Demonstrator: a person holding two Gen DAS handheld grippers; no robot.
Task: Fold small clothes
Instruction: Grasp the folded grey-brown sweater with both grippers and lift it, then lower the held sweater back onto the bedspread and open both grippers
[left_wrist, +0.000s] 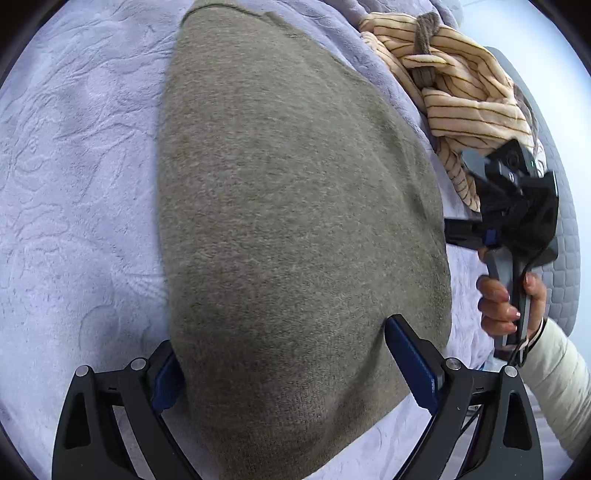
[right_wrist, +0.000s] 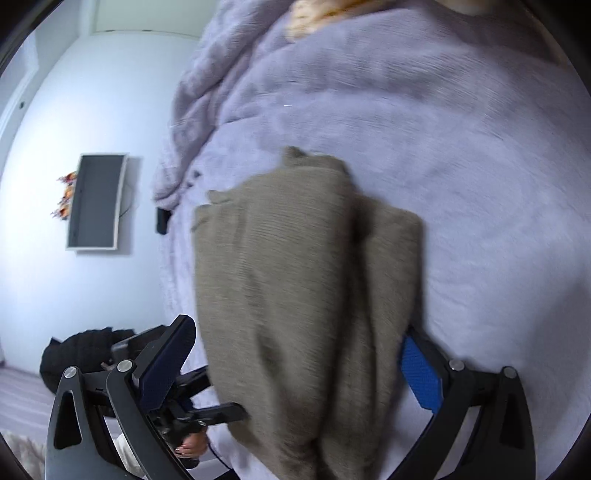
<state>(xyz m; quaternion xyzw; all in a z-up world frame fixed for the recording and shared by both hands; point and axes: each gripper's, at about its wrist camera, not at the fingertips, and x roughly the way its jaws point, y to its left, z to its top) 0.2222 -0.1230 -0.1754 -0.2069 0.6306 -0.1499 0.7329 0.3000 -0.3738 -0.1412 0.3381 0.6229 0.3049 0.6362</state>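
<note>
A grey-brown knit garment (left_wrist: 295, 206) lies on the lavender blanket (left_wrist: 74, 166). Its near end runs between the wide-apart blue pads of my left gripper (left_wrist: 288, 373), which is open. To its right a hand (left_wrist: 506, 299) holds the other gripper's body (left_wrist: 517, 206) above the bed. In the right wrist view the same garment (right_wrist: 295, 288) looks motion-blurred, with one layer doubled over another. It passes between the spread fingers of my right gripper (right_wrist: 293, 369), which is open. The left gripper's body (right_wrist: 192, 413) shows at the lower left.
A crumpled beige striped cloth (left_wrist: 461, 92) lies at the far right of the bed. Bunched blanket folds (right_wrist: 207, 92) sit near the bed's edge. On the wall (right_wrist: 92, 110) beyond hangs a dark screen (right_wrist: 96, 201), and a black bag (right_wrist: 81, 354) rests low.
</note>
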